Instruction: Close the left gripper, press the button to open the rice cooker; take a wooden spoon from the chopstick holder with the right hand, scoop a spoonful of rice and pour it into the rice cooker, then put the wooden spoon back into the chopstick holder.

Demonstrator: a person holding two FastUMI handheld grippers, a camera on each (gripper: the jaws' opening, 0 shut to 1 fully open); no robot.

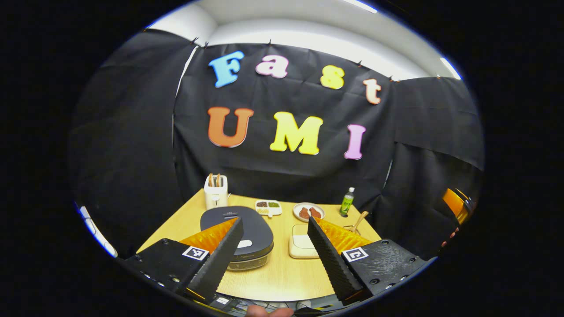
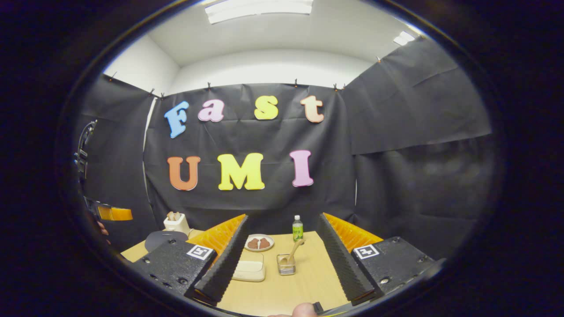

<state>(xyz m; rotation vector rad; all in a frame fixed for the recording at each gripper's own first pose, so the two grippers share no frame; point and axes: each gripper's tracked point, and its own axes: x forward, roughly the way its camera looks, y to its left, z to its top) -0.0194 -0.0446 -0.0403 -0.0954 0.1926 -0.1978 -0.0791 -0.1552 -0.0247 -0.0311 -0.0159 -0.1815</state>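
Left gripper view: left tongs [image 1: 273, 246] stood apart above the counter [image 1: 277, 277] — rice cooker [image 1: 238, 231], lid down, at 11 o'clock.

Right gripper view: right tongs [image 2: 282, 255] stood apart — wooden spoon [image 2: 293, 253] upright in the chopstick holder [image 2: 286, 264] at 12 o'clock.

The rice cooker [image 1: 240, 235] sits low on the wooden table [image 1: 282, 275] with its lid shut, and the air above it is free. Behind it stands the toaster [image 1: 216, 191], and beside that a small sauce dish [image 1: 269, 207]; to the cooker's right are the rice tray [image 1: 302, 246], a plate [image 1: 308, 212], a green bottle [image 1: 346, 201] and the chopstick holder [image 2: 286, 264] with the wooden spoon [image 2: 294, 251] sticking up. In front of the cooker the table is bare.
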